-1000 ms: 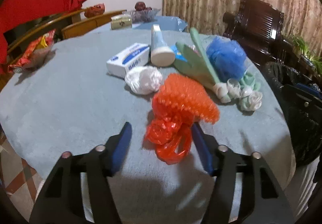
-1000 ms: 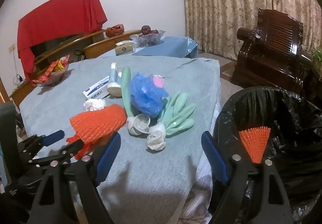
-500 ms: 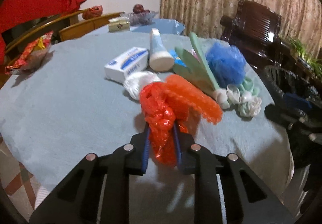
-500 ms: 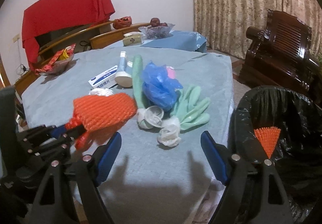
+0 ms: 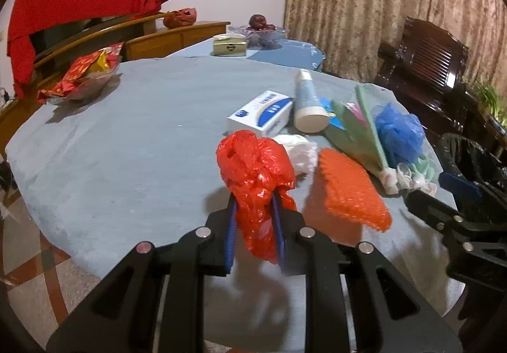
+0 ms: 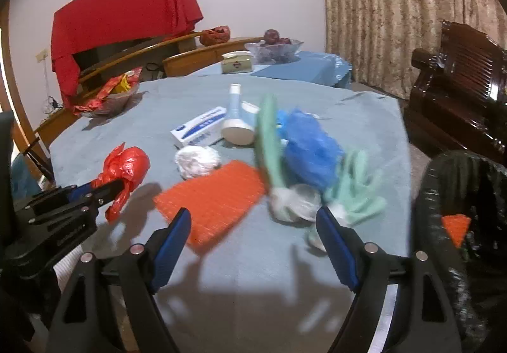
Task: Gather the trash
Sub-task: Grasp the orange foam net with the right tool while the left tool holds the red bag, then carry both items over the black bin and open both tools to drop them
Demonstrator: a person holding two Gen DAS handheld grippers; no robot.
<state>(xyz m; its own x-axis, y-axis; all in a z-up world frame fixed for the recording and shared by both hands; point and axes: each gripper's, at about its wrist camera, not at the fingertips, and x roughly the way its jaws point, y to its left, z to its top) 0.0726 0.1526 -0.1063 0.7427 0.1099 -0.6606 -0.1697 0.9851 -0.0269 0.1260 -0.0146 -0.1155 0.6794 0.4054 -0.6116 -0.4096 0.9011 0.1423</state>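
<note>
My left gripper (image 5: 253,210) is shut on a crumpled red plastic bag (image 5: 255,172) and holds it above the blue-grey tablecloth (image 5: 126,137); the bag also shows in the right wrist view (image 6: 126,169). An orange mesh sleeve (image 5: 351,191) lies flat on the table just right of it, also in the right wrist view (image 6: 215,197). My right gripper (image 6: 253,226) is open and empty, over the table's near edge in front of the orange mesh. A black-lined trash bin (image 6: 459,226) stands at the right with an orange piece inside.
On the table lie a white wad (image 6: 196,161), a white-blue box (image 6: 199,128), a tube (image 6: 236,118), green gloves (image 6: 355,194), a blue bag (image 6: 310,153) and a snack bowl (image 6: 107,96). A dark wooden chair (image 6: 459,93) stands right.
My left gripper closed on the red bag and lifted it away to the left. The orange mesh fell flat on the table. My right gripper moved in over the table edge.
</note>
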